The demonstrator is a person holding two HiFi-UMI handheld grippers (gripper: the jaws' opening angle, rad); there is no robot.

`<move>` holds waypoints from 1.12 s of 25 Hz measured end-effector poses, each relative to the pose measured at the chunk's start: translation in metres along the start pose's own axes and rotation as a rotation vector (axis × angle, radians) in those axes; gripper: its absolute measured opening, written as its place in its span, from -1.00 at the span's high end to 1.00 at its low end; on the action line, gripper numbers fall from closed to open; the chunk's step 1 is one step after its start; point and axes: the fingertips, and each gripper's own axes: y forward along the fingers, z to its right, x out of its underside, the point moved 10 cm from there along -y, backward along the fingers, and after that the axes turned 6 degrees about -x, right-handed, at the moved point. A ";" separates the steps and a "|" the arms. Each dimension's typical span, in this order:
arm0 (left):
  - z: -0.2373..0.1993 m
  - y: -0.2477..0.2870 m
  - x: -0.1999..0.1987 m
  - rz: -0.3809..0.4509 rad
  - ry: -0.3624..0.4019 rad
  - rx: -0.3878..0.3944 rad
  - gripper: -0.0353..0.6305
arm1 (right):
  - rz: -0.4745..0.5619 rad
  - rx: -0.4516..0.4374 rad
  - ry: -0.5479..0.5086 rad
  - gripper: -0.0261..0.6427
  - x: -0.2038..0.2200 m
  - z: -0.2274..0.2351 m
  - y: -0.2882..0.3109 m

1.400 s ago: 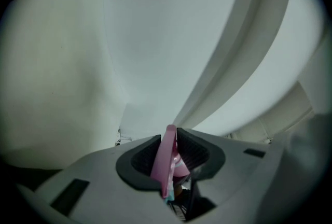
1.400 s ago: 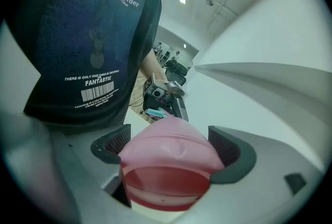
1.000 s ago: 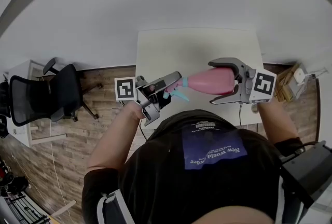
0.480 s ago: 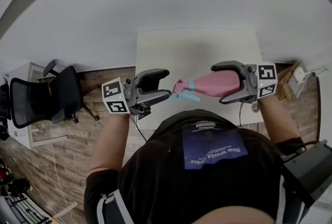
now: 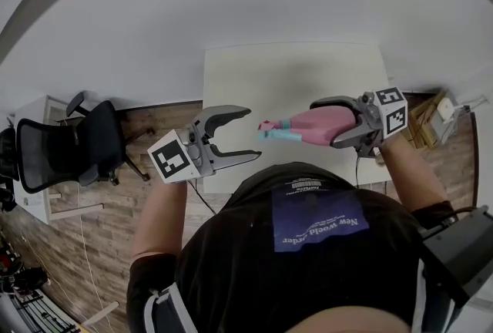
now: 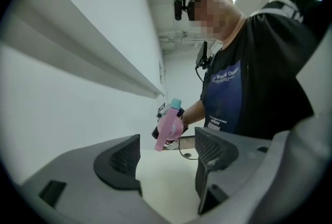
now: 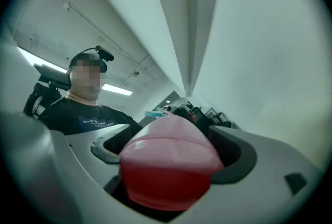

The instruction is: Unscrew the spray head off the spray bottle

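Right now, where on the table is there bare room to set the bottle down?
The white table is bare across its full width from the middle to the far edge. The near edge is crowded: the right gripper holds the pink spray bottle over it, the left gripper, jaws just opened and empty, hangs at the near-left corner, and a cable lies near-right.

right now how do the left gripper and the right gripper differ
The left gripper is open with nothing between its jaws, which have just been opening; the right gripper is shut on the pink spray bottle. The left gripper is at the table's near left corner, clear of the spray head; the right gripper is toward its right side. Both carry a marker cube and face each other.
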 end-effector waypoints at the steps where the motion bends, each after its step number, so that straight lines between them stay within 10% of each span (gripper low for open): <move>1: 0.004 0.008 -0.001 -0.012 0.022 -0.016 -0.06 | -0.001 -0.007 0.028 -0.47 0.000 0.001 0.004; 8: 0.010 0.037 -0.007 0.073 -0.019 -0.030 -0.03 | -0.050 -0.040 0.064 -0.47 0.001 0.003 0.020; 11: 0.010 0.037 -0.006 0.084 -0.080 -0.015 0.50 | -0.048 -0.034 0.061 -0.47 0.000 0.002 0.019; 16: 0.007 0.039 -0.008 0.081 -0.166 0.011 0.50 | -0.059 -0.026 0.025 -0.47 -0.002 -0.003 0.018; 28: -0.012 0.040 0.011 0.111 -0.801 -0.009 0.50 | -0.227 0.116 -0.350 -0.47 -0.022 -0.025 0.027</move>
